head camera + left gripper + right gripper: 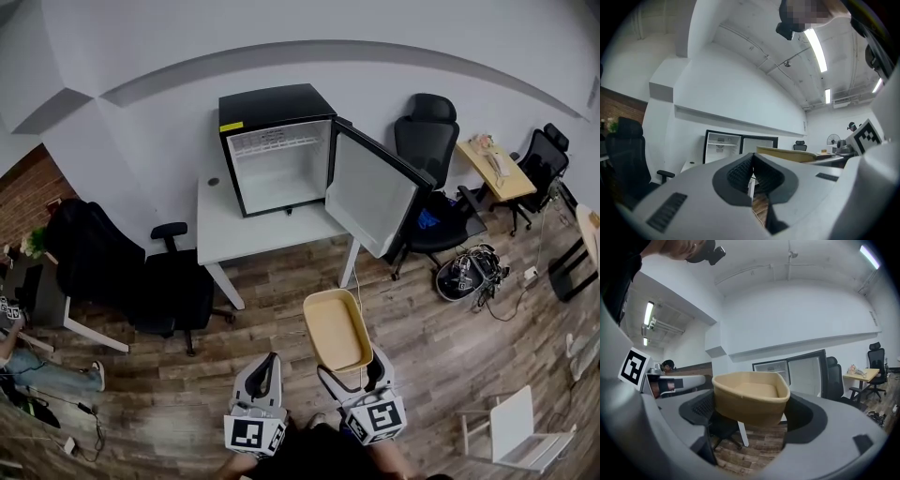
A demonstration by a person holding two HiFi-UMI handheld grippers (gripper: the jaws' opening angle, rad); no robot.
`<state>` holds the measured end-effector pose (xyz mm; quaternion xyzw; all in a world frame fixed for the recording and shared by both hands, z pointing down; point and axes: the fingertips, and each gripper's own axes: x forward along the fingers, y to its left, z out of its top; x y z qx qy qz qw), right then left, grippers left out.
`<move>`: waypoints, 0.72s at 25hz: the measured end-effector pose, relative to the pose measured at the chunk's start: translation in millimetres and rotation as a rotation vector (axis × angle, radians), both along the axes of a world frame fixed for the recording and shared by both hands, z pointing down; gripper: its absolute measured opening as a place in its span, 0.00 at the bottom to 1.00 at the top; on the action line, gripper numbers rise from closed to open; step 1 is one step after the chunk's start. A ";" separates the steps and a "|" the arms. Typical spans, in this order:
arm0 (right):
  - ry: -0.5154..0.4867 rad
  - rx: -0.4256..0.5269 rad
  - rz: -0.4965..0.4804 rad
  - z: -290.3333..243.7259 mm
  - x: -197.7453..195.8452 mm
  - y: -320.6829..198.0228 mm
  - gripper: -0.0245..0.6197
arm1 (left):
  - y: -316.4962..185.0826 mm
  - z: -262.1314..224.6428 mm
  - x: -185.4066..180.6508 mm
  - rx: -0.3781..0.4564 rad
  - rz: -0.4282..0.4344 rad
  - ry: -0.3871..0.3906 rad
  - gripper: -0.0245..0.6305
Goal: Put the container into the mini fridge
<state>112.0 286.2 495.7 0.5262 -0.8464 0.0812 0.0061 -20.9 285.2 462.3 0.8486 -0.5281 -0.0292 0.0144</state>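
Office room, wood-plank floor (422, 328), white walls. White desk (225, 236) stands against the wall; black mini fridge (274, 150) sits on it, its door (375, 192) swung wide to the right, white interior showing. Black office chairs: one (427, 141) right of the fridge, another (173, 281) left of the desk.

Right gripper (350, 373): jaws clamped on the near end of the tan container (336, 328), one jaw on each side wall. Container is open-topped, roughly level, held in the air above the floor in front of the desk, well apart from the fridge.

Left gripper (271, 360): jaws pressed together, nothing between them. It is just left of the right gripper, apart from the container.
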 end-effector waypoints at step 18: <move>0.013 -0.009 0.038 5.5 -11.5 -187.5 0.77 | -199.0 8.0 -8.1 0.001 0.046 0.022 0.05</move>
